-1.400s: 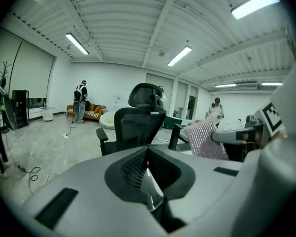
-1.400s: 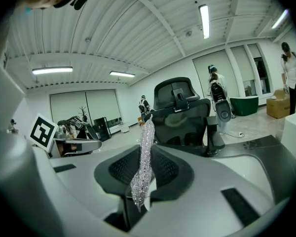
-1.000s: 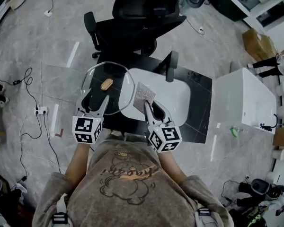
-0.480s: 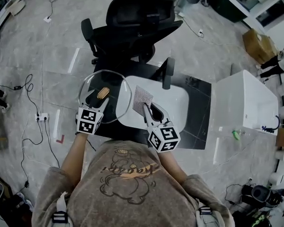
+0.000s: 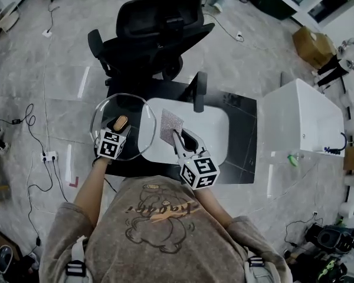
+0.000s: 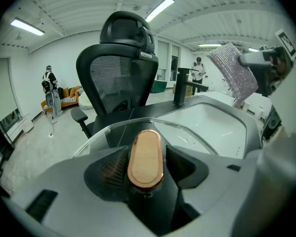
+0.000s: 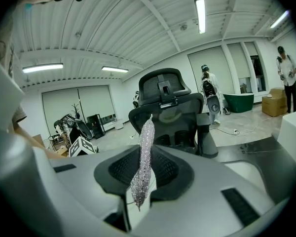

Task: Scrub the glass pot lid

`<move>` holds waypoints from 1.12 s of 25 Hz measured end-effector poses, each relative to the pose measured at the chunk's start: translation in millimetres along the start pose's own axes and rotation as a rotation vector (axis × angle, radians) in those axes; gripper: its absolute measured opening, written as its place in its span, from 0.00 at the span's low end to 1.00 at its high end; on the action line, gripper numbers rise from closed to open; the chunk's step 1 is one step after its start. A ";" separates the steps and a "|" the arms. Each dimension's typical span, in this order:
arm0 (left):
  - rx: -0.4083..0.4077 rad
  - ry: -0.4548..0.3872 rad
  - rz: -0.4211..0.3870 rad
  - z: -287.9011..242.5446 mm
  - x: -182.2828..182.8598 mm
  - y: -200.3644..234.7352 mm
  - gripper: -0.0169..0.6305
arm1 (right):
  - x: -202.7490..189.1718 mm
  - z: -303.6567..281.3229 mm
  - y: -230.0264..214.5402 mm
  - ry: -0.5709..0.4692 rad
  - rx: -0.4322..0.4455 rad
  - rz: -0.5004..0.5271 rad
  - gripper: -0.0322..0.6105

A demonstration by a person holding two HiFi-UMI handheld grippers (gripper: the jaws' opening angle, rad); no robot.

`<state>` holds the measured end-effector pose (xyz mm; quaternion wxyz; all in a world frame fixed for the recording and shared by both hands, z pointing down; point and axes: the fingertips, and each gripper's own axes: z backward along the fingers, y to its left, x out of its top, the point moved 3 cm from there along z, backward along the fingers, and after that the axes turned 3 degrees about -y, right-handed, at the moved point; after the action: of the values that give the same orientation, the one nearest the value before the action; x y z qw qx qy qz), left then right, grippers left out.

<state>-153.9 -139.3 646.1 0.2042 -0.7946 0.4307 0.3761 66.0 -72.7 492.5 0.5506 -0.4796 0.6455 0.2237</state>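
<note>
Round clear glass pot lid [image 5: 134,112]: hovering beside the white sink's [image 5: 209,128] left edge; likely stiff, slippery, breakable. Left gripper [image 5: 117,130] is clamping its copper-coloured oval knob [image 6: 145,157], the soundest hold. Right gripper [image 5: 178,139] is pinching a silvery mesh scouring cloth [image 5: 170,124].

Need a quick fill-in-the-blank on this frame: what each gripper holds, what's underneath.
The left gripper is shut on the glass lid's ____.
The right gripper pinches a silvery scrub ____.
The right gripper hangs over a white ____.
Missing words: knob; cloth; sink.
</note>
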 end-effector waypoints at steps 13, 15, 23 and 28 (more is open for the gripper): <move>-0.063 0.040 0.021 -5.7 0.4 -3.3 0.36 | -5.4 -12.9 -7.8 0.024 0.009 0.000 0.17; -0.059 0.058 0.045 -5.9 0.7 -1.6 0.31 | -6.1 -14.4 -7.8 0.025 0.012 0.000 0.17; -0.063 0.094 0.041 -5.5 1.9 -0.9 0.31 | -7.3 -17.0 -9.1 0.032 0.015 0.004 0.17; -0.063 0.109 0.039 12.2 9.1 -5.8 0.31 | -8.2 -13.2 -16.9 0.035 -0.008 0.016 0.17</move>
<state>-151.1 -133.0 631.3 0.1481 -0.8112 0.4447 0.3496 73.6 -87.8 507.9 0.5355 -0.4804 0.6582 0.2221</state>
